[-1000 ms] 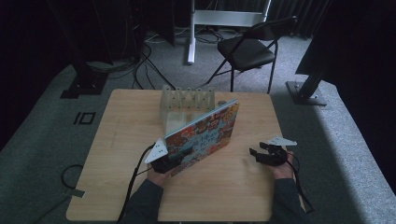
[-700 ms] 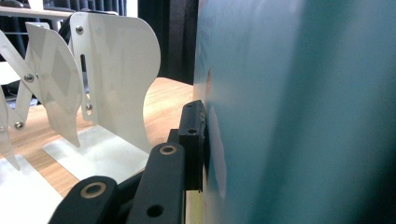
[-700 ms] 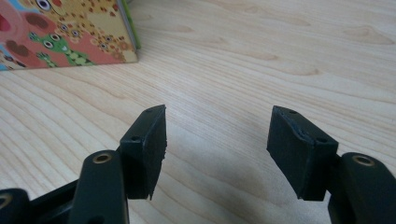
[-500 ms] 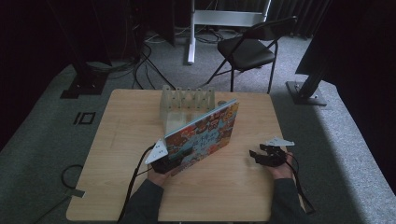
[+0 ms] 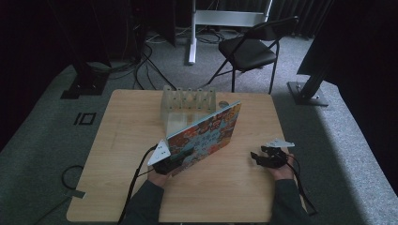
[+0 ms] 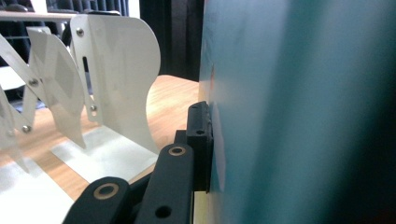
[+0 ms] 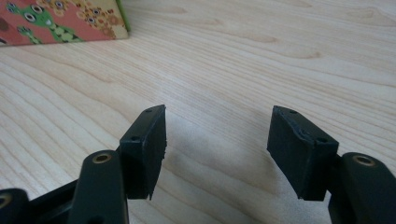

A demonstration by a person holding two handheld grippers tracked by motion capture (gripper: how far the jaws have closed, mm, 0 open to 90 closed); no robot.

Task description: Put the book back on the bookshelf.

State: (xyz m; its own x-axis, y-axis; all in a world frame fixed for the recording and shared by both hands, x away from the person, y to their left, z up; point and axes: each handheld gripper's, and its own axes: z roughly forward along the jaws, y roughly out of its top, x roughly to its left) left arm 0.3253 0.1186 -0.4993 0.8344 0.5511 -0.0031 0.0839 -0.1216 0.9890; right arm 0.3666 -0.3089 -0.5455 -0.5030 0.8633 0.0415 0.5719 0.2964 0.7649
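Left gripper (image 5: 170, 161) pinches the lower corner of the picture book (image 5: 206, 136), its jaws having just closed on the cover; the book stands tilted on the wooden table (image 5: 117, 140) before a clear divider rack (image 5: 187, 101). Right gripper (image 5: 263, 157) rests apart, jaws spread.

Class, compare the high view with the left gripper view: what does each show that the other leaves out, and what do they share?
High view alone: the whole table, a folding chair behind it, and the right gripper with open jaws over bare wood. Left gripper view alone: a close look at a black pad pressed flat on the book's plain teal face. Both: the left gripper clamped on the tilted picture book, and the clear slotted rack beyond it.
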